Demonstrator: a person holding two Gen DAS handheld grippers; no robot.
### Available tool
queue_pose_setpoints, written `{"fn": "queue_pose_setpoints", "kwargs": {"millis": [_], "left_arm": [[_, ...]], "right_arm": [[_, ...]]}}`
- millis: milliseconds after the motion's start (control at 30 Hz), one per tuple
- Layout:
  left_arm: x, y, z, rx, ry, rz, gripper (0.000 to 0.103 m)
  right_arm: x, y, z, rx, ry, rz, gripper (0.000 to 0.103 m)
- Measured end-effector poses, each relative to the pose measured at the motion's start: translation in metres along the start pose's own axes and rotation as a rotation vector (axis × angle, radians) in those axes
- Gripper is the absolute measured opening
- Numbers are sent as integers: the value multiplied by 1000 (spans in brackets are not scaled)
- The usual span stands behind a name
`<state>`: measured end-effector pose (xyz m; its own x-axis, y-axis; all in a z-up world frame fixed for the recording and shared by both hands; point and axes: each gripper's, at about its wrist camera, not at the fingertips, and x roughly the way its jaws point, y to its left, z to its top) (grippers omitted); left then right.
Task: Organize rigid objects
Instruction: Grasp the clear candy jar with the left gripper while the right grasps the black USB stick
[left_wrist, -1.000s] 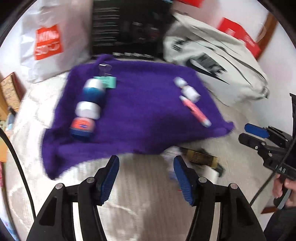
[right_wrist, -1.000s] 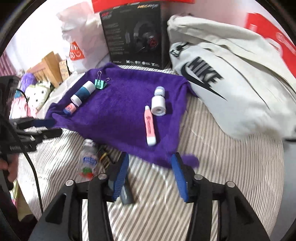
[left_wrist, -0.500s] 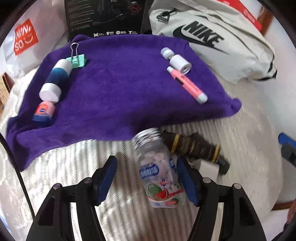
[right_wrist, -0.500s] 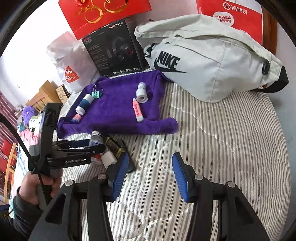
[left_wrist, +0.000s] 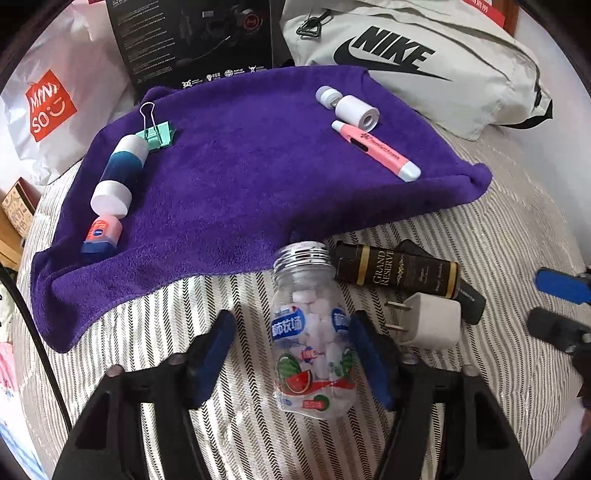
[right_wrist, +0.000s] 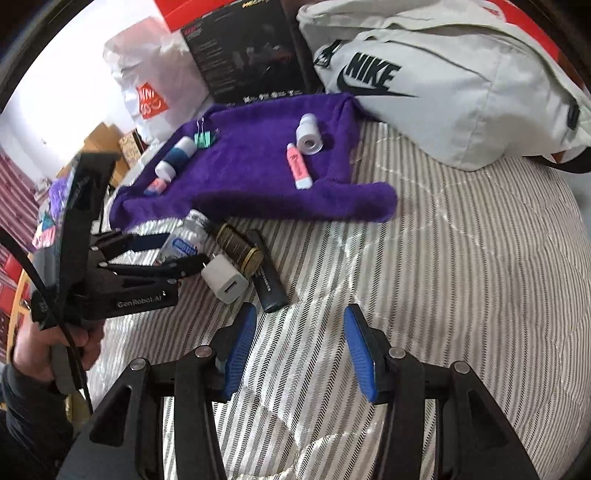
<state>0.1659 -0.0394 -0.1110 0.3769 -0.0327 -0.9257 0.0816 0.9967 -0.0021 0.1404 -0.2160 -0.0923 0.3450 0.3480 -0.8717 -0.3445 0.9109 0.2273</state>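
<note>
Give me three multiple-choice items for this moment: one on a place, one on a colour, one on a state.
1. Where does the bottle lie?
A. On the purple towel
B. Inside the Nike bag
C. On the striped bedding, between the left tongs

2. What colour is the clip?
A. Teal
B. Red
C. Yellow

3. What state are the right tongs in?
A. Shut on the charger
B. Open, holding nothing
C. Shut on the pink pen

Answers:
1. C: the bottle lies on the stripes just off the towel. The left tongs have just been closing around it, with a gap showing on one side.
2. A: its body is teal, with wire handles.
3. B: only bedding shows between the pads.
</note>
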Motion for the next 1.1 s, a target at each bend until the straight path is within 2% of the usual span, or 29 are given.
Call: {"fn": "queue_pose_setpoints", "kwargs": {"millis": [33,400,467,500,567,600,733,967,1100], "left_arm": [[-3,-1,-2,-4,-12,-4,39],[-10,17,-14,-30,-10,-28,40],[-9,23,-15,-43,-11,-18,40],[-10,26,-17,-48,-13,-21,40],[-10,30,-19,-60,-13,-33,40],[-11,32,-19,-62,-9,-37,40],[-11,35,-22,-60,-14,-36,40],[-15,35,-33,-36,-12,-5,40],[-18,37,-39,-38,-13,-13,40]], "right_arm": [[4,3,0,-16,4,-9,49],[49,33,10,-263,49,-43,49],[55,43,11,-331,48,-79,47],[58,47,11,-365,37,-103,46],[61,51,15,-396,10,-105,35],[63,51,16,-396,4,-91,22],[59,43,16,-331,11,-76,22],[30,12,-22,-129,32,-101,22],[24,20,-36,-147,39,-133,22]]}}
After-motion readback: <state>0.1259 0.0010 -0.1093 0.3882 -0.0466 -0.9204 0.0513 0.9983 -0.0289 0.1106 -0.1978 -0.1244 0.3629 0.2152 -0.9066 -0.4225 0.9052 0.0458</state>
